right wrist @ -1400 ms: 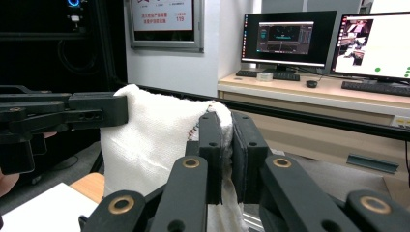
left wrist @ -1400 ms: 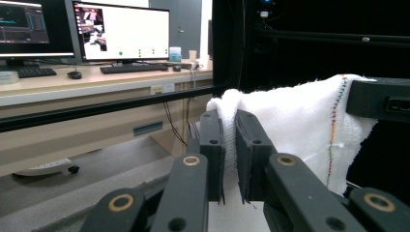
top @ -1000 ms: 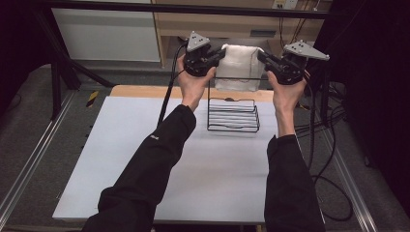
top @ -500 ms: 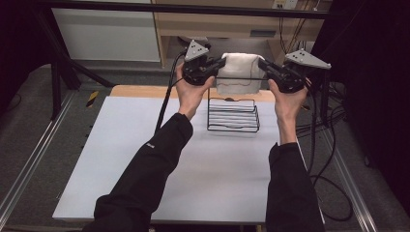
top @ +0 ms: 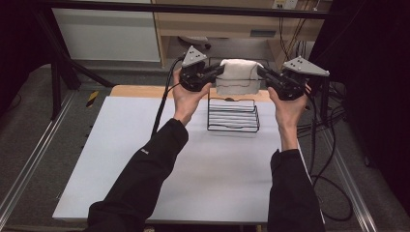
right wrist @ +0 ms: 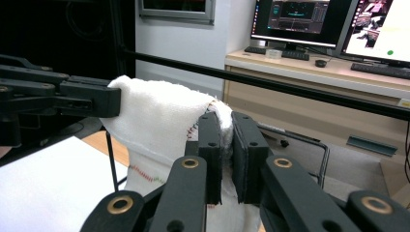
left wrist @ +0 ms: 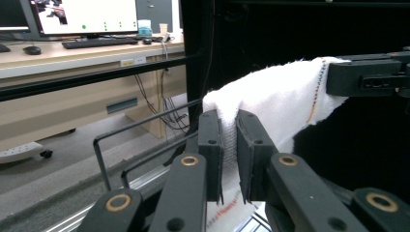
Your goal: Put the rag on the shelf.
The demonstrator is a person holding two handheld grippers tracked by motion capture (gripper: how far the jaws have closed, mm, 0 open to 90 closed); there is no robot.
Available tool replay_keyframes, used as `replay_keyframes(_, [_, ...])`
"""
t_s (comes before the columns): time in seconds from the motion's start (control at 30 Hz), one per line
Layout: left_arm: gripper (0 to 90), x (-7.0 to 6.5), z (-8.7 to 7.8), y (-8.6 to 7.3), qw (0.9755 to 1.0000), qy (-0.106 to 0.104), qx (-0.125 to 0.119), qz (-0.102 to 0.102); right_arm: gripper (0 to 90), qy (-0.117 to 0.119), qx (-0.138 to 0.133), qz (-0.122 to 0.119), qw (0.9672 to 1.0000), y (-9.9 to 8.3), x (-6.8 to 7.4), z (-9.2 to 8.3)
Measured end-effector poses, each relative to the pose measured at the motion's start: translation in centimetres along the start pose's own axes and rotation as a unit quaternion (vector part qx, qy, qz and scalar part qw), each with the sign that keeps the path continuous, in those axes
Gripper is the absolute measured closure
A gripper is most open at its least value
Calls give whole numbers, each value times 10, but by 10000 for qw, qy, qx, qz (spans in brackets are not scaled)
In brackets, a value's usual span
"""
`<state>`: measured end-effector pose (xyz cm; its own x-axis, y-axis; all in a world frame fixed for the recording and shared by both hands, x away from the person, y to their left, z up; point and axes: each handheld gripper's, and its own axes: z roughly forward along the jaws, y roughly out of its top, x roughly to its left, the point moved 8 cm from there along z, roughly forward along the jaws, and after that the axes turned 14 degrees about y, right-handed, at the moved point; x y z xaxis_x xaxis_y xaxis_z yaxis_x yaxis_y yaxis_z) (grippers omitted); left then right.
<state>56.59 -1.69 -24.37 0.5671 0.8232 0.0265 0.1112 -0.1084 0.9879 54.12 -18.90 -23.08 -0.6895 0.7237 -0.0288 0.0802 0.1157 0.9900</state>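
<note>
A white towel (top: 237, 76) with coloured stitching hangs stretched between my two grippers, above the far end of a black wire rack (top: 233, 115). My left gripper (top: 220, 71) is shut on the towel's left end, and the cloth (left wrist: 270, 104) is pinched between its pads in the left gripper view. My right gripper (top: 261, 73) is shut on the right end; in the right gripper view the towel (right wrist: 159, 121) folds over and drops from between the jaws. Each gripper view shows the other gripper's jaws clamped on the far end of the cloth.
The rack stands on a white table sheet (top: 145, 159) near its far edge, with a wooden strip (top: 140, 91) behind it. Black cables (top: 324, 145) trail off the right side. A desk with monitors (right wrist: 309, 19) and a black frame bar (right wrist: 290, 87) lie beyond.
Both hands have come down and towards me a little, carrying the stretched towel lower over the rack. Both grips have held.
</note>
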Motion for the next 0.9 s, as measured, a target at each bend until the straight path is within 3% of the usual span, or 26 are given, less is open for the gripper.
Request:
replay_keyframes(0.27, [804, -7, -5, -7, 10000, -45, 58, 66, 834, 32, 22, -8, 10000, -12, 3, -7])
replay_keyframes(0.5, [772, -5, -13, -9, 9997, -113, 202, 50, 835, 41, 79, -113, 9999, -15, 7, -8])
replay_keyframes(0.63, [741, 2, -22, 1, 9996, -71, 267, 88, 835, 62, 79, -145, 9998, -17, 8, -8])
replay_keyframes(0.73, [747, 7, -27, 15, 9996, -27, 283, -28, 835, 75, 69, -138, 9999, -19, 8, -8])
replay_keyframes(0.9, [857, 14, -19, 26, 9983, 181, 554, -7, 835, 101, 85, -161, 9998, -22, 9, -9])
